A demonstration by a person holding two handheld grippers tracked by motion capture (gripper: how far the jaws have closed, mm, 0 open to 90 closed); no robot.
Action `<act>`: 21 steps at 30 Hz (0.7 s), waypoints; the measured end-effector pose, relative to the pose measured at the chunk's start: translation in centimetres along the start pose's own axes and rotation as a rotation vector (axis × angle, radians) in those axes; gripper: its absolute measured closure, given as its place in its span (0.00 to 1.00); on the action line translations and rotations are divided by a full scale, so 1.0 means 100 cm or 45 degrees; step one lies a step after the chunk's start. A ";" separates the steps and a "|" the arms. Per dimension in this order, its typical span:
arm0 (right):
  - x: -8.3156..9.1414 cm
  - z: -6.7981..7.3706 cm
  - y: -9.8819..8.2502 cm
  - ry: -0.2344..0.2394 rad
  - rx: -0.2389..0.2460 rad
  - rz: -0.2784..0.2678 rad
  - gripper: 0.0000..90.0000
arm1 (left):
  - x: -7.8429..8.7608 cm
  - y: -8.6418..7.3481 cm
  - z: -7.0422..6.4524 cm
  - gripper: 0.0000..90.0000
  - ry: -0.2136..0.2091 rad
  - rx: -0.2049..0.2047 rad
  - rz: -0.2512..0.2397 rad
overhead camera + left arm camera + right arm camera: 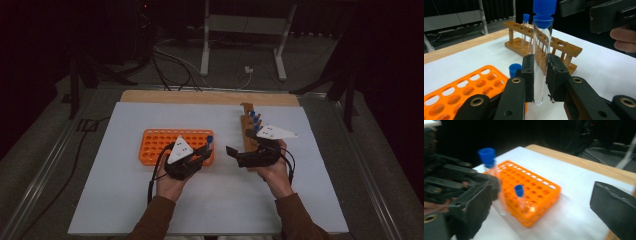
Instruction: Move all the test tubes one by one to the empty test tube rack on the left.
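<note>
Two hand-held grippers, catalogued near to far.

Left gripper (540, 75): black, two-jawed, clamped on a clear glass test tube with a blue cap (541, 50). Pads press the tube's lower half from both sides. Tube held upright, long axis vertical, rounded bottom just below the pads, clear of the white counter (599, 65). In the high view this gripper (202, 152) sits at the near right corner of the rack listed next, the tube's cap (210, 139) just above the rack's right edge.

Right gripper (541, 202): jaws spread wide, nothing between them. It stands just right of the left gripper and faces the held tube (492, 177). In the high view it (235, 152) lies between the two racks.

Orange plastic tube rack with a grid of round holes (461, 92): flat on the counter, directly beside the held tube. One blue-capped tube (520, 195) already stands in a hole near its corner.

Wooden test-tube rack (564, 47): farther off, toward the counter's right side, several blue-capped tubes (254, 120) upright in it.

Judgement: the left hand is nearer the orange rack; the upright tube wants only a short shift over an empty hole, then a straight descent.
</note>
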State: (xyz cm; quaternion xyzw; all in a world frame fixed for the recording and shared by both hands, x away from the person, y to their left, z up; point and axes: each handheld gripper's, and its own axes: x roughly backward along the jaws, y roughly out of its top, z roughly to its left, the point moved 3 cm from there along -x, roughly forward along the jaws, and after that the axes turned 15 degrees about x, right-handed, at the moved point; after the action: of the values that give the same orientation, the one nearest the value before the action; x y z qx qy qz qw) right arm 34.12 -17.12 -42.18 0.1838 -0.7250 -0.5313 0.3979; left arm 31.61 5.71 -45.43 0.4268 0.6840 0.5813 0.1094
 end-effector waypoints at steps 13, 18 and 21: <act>0.016 -0.019 -0.017 -0.120 -0.014 0.009 0.00 | 0.007 0.001 0.016 0.87 0.070 0.036 -0.041; 0.022 -0.025 -0.020 -0.153 -0.012 0.016 0.00 | 0.002 0.001 0.021 0.87 0.098 0.040 -0.052; 0.024 -0.027 -0.022 -0.165 -0.020 0.009 0.00 | -0.003 -0.001 0.023 0.87 0.113 0.038 -0.049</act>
State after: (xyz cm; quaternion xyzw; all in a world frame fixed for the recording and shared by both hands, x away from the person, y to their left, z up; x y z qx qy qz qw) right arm 34.40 -21.27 -42.91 0.1431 -0.7458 -0.5464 0.3534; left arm 33.24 7.12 -46.33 0.3889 0.7048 0.5873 0.0839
